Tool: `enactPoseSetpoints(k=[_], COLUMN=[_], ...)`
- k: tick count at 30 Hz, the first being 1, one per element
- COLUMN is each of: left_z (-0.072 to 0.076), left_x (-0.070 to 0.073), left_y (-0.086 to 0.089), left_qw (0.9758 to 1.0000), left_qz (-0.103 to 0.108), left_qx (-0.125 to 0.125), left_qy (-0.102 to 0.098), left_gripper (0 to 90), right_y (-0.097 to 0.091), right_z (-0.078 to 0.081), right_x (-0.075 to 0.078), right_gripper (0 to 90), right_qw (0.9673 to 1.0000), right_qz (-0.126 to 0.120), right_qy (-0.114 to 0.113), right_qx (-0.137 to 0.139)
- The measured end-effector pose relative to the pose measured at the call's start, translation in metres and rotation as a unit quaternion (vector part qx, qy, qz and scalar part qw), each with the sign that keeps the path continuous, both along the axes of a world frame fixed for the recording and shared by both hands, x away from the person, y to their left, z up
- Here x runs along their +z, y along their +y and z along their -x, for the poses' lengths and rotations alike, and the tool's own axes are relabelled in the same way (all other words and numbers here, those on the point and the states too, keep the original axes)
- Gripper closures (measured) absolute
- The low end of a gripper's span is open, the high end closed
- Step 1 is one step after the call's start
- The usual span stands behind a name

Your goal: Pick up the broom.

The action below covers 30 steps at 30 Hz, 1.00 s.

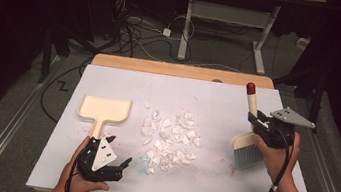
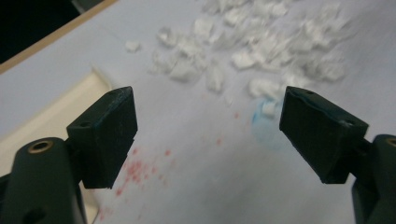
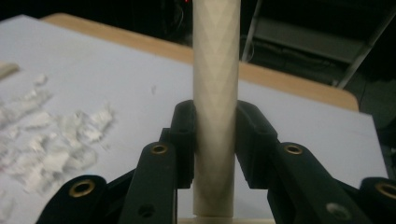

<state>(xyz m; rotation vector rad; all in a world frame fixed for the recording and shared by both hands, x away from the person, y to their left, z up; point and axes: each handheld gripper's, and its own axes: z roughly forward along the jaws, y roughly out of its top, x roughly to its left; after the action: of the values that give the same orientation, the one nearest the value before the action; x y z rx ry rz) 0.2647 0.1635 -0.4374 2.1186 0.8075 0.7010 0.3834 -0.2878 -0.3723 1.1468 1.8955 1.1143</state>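
A cream dustpan (image 1: 105, 108) lies flat at the left of the white sheet (image 1: 218, 102), its handle towards me. A pile of white scraps (image 1: 170, 139) is spread over the middle of the sheet. My right gripper (image 1: 261, 127) is shut on the cream handle of a small brush (image 1: 246, 154), which hangs upright with grey bristles down and its red tip up, right of the pile. The right gripper view has the handle (image 3: 215, 70) clamped between the jaws. My left gripper (image 1: 121, 166) is open and holds nothing, just right of the dustpan's handle; its own view looks at the scraps (image 2: 261, 51).
Faint red specks (image 2: 137, 170) and a blue smudge (image 2: 266, 128) mark the sheet near my left gripper. The wooden table edge (image 1: 182, 71) runs along the far side. Beyond it are floor cables (image 1: 137, 31) and white desk legs (image 1: 187, 22).
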Motion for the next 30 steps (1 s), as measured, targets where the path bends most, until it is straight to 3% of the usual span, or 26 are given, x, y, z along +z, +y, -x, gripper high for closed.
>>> enactPoseSetpoints(k=[1, 2, 3, 5, 6, 7, 8, 10, 11, 12, 13, 14, 15, 16, 17, 18, 19, 21, 23, 27, 28, 30], left_z=[0.0, -0.002, -0.003, -0.006, -0.009, -0.012, -0.016, -0.021, -0.024, -0.024, -0.026, -0.027, -0.031, -0.031, -0.033, -0.036, -0.037, -0.041, -0.042, -0.04, -0.039, -0.038], left_x=[0.0, 0.007, 0.012, 0.022, 0.029, 0.034, 0.041, 0.045, 0.046, 0.046, 0.046, 0.046, 0.044, 0.044, 0.043, 0.039, 0.036, 0.031, 0.027, 0.023, 0.024, 0.026], left_y=[0.0, -0.006, -0.012, -0.025, -0.037, -0.049, -0.071, -0.099, -0.112, -0.112, -0.129, -0.137, -0.154, -0.154, -0.161, -0.168, -0.171, -0.171, -0.171, -0.168, -0.166, -0.162], left_qw=[1.0, 0.9999, 0.9996, 0.998, 0.9965, 0.9954, 0.9915, 0.9889, 0.9866, 0.9866, 0.9859, 0.9848, 0.9812, 0.9812, 0.9792, 0.9786, 0.9795, 0.9762, 0.9747, 0.9739, 0.9745, 0.9755], left_qz=[0.0, 0.01, 0.017, 0.034, 0.048, 0.057, 0.078, 0.086, 0.092, 0.092, 0.091, 0.094, 0.107, 0.107, 0.117, 0.124, 0.125, 0.144, 0.153, 0.152, 0.149, 0.142], left_qx=[0.0, -0.013, -0.022, -0.053, -0.068, -0.076, -0.102, -0.117, -0.13, -0.13, -0.134, -0.14, -0.153, -0.153, -0.157, -0.154, -0.147, -0.145, -0.143, -0.15, -0.151, -0.153], left_qy=[0.0, 0.001, 0.002, 0.006, 0.01, 0.012, 0.023, 0.032, 0.037, 0.037, 0.04, 0.043, 0.047, 0.047, 0.053, 0.059, 0.059, 0.073, 0.078, 0.077, 0.073, 0.068], left_gripper=[18.2, 18.2, 18.2, 17.7, 17.7, 18.3, 18.6, 19.1, 20.1, 20.0, 20.4, 20.4, 20.9, 21.1, 21.1, 21.6, 22.5, 25.2, 31.7, 43.5, 48.6, 56.8], right_y=[0.0, 0.004, 0.012, 0.02, 0.026, 0.032, 0.038, 0.047, 0.053, 0.053, 0.065, 0.065, 0.075, 0.075, 0.078, 0.087, 0.089, 0.096, 0.101, 0.107, 0.108, 0.108], right_z=[0.0, 0.003, 0.012, 0.017, 0.023, 0.026, 0.028, 0.035, 0.037, 0.037, 0.044, 0.044, 0.05, 0.05, 0.053, 0.061, 0.064, 0.069, 0.075, 0.083, 0.084, 0.086], right_x=[0.0, 0.004, 0.012, 0.016, 0.017, 0.018, 0.019, 0.018, 0.019, 0.019, 0.017, 0.017, 0.015, 0.015, 0.014, 0.012, 0.011, 0.01, 0.009, 0.013, 0.014, 0.016], right_gripper=[71.5, 71.5, 71.5, 71.4, 71.4, 71.4, 71.4, 71.4, 71.4, 71.4, 71.4, 71.4, 71.4, 71.4, 71.4, 71.4, 71.3, 71.4, 71.3, 71.2, 71.2, 71.1], right_qw=[1.0, 1.0, 0.9996, 0.9992, 0.9986, 0.9984, 0.998, 0.997, 0.9966, 0.9966, 0.995, 0.995, 0.994, 0.994, 0.9935, 0.9918, 0.9915, 0.9895, 0.9885, 0.9865, 0.9857, 0.9856], right_qz=[0.0, 0.003, -0.011, -0.01, -0.018, -0.012, -0.011, -0.021, -0.013, -0.013, -0.015, -0.015, -0.007, -0.007, -0.011, -0.003, -0.007, 0.003, -0.005, -0.005, 0.002, -0.008], right_qy=[0.0, -0.003, -0.02, -0.023, -0.041, -0.041, -0.043, -0.051, -0.045, -0.045, -0.051, -0.051, -0.054, -0.054, -0.059, -0.06, -0.064, -0.061, -0.067, -0.073, -0.071, -0.077], right_qx=[0.0, 0.007, 0.017, 0.03, 0.03, 0.038, 0.045, 0.054, 0.068, 0.068, 0.085, 0.085, 0.096, 0.096, 0.097, 0.113, 0.113, 0.131, 0.135, 0.147, 0.152, 0.15])
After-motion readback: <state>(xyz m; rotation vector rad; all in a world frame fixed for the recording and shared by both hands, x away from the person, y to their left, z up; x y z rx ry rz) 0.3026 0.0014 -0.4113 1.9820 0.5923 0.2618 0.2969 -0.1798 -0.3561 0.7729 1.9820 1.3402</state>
